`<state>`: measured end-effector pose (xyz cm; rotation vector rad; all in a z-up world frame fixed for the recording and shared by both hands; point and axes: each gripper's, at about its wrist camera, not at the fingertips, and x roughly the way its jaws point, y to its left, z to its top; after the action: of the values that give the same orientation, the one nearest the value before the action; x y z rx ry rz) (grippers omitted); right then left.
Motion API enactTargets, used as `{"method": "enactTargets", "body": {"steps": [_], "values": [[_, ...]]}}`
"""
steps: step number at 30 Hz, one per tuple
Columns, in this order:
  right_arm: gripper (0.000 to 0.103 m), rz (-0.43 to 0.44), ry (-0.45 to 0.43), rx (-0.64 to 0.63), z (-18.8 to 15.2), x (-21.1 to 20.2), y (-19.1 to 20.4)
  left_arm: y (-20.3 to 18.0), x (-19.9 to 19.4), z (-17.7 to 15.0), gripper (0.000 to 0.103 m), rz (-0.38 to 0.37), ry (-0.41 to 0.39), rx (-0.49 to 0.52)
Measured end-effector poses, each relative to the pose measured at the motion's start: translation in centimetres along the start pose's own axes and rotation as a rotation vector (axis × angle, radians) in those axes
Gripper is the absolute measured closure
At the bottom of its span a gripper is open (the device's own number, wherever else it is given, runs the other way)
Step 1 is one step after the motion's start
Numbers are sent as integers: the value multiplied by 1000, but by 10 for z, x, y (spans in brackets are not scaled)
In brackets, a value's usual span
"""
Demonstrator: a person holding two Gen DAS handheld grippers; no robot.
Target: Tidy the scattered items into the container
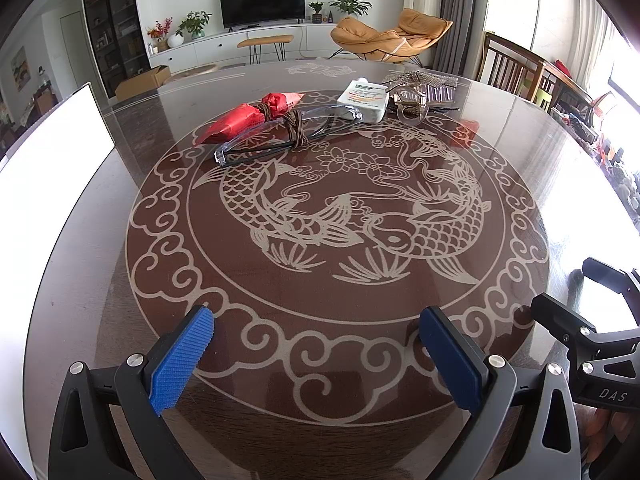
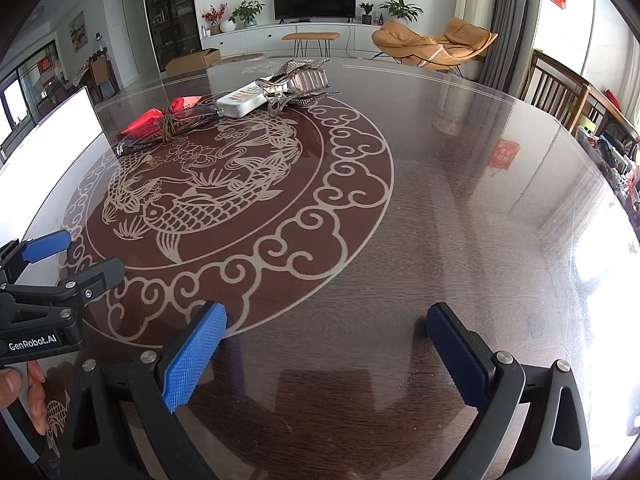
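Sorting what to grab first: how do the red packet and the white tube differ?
The red packet is crinkled, shiny and tied with brown cord; the white tube is smooth, flat and printed. The packet lies against the clear glasses; the tube touches the clear hair clip. Both rest untouched on the table.

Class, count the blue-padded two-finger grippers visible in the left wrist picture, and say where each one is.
2. The left gripper fills the bottom foreground, open over the fish-patterned glass table. The right gripper enters at the lower right edge, only partly visible.
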<state>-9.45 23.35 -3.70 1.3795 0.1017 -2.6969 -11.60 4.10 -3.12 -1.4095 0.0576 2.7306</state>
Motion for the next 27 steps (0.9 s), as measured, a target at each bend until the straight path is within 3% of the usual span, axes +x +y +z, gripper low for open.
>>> {"method": "enactTargets", "body": {"steps": [21,27], "values": [[2,0,1,0,0,0,0,1,-1,-1,0,-7,4,2],[2,0,1,0,0,0,0,9,-3,0,0,-45,26,62]]}}
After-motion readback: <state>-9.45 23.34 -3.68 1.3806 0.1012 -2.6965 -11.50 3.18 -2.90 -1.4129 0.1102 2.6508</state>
